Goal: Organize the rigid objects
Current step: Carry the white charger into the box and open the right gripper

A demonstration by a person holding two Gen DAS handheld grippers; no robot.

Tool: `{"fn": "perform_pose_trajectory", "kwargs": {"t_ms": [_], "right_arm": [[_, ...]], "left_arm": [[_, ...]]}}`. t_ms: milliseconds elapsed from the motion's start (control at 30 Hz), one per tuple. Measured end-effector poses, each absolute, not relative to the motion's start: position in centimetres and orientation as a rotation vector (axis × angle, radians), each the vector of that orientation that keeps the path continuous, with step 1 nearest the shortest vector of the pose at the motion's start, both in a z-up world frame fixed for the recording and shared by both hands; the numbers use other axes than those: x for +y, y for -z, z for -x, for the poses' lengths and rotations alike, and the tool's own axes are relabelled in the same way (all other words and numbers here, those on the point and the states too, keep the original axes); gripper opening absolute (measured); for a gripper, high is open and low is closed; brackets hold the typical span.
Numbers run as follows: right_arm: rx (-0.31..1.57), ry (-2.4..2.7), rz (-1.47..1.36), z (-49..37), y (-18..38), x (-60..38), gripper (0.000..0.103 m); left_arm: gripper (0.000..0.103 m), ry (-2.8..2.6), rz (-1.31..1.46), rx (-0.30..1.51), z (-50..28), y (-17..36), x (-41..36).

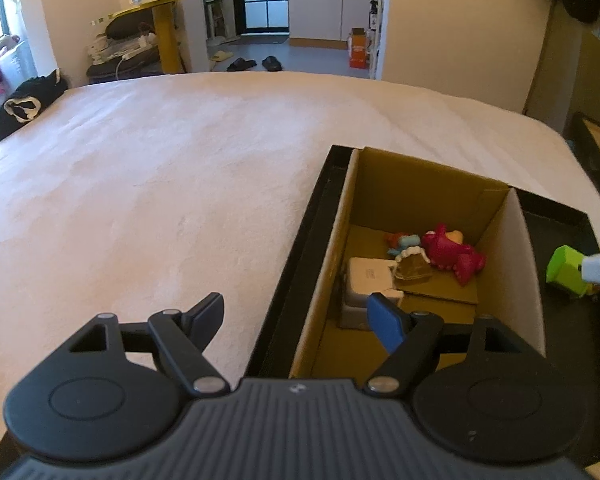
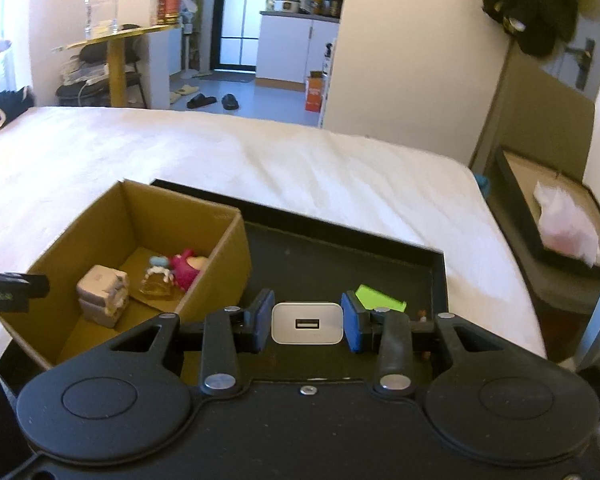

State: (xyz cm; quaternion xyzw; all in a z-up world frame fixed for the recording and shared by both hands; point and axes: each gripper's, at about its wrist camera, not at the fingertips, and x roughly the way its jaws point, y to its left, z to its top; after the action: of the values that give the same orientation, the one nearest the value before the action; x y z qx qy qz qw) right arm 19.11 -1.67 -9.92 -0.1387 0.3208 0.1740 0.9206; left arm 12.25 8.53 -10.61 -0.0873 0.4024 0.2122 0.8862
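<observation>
White plastic is sitting squeezed between the blue pads of the right gripper (image 2: 307, 323): a small charger (image 2: 307, 323) with its USB socket facing the camera, pinched on both sides and hanging above the black tray (image 2: 340, 256). The left gripper (image 1: 296, 316) is standing wide apart with nothing between its fingers, one finger over the white bedsheet (image 1: 160, 184) and the other over the near end of the cardboard box (image 1: 428, 176).

Just past the charger, a bright green block (image 2: 378, 299) is lying on the tray floor, near the tray's right edge; in the left wrist view the same block is showing beside the tip of the right gripper. The cardboard box is standing inside the tray, against its left side, with its top open. On the box floor, a pale grey-white block (image 2: 100, 294) is sitting nearest, close to the left wall. Beyond it a small amber glass bottle (image 2: 156, 283) is resting about mid-floor, and a pink toy figure (image 2: 186, 266) is lying toward the far right corner, with a small blue-and-orange piece (image 1: 400, 242) just beside it; what that piece is I cannot tell.

The tray is lying on the bed near its right edge. Farther off, a dark garment (image 1: 24, 106) is lying at the bed's far left edge, and slippers (image 2: 208, 100) are sitting on the floor beyond.
</observation>
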Motion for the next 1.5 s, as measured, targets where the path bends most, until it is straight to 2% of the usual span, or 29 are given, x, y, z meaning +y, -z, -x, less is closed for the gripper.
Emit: {"fn": "perform_pose_trajectory", "kwargs": {"t_ms": [400, 533, 700, 800, 867, 967, 1500], "right_arm": [[0.573, -0.395, 0.363, -19.1, 6.5, 2.0, 0.036], [0.552, -0.416, 0.379, -19.0, 6.0, 3.4, 0.036], [0.537, -0.478, 0.389, -18.5, 5.8, 5.2, 0.036], [0.519, -0.559, 0.408, -17.9, 6.2, 6.3, 0.036], [0.514, -0.589, 0.439, -17.6, 6.5, 7.3, 0.036], [0.517, -0.614, 0.450, -17.6, 6.7, 8.6, 0.036], [0.574, -0.656, 0.397, -17.8, 8.1, 11.6, 0.037]], "left_arm": [[0.074, -0.433, 0.179, 0.790, -11.6, 10.7, 8.5], [0.068, -0.412, 0.201, 0.788, -11.5, 10.9, 8.9], [0.054, -0.398, 0.227, 0.807, -11.6, 11.2, 9.3], [0.042, -0.392, 0.240, 0.815, -11.7, 11.3, 9.5], [0.027, -0.383, 0.248, 0.816, -11.7, 11.4, 9.6], [0.016, -0.366, 0.278, 0.820, -11.6, 11.7, 10.0], [0.014, -0.322, 0.419, 0.799, -10.9, 11.8, 11.6]]}}
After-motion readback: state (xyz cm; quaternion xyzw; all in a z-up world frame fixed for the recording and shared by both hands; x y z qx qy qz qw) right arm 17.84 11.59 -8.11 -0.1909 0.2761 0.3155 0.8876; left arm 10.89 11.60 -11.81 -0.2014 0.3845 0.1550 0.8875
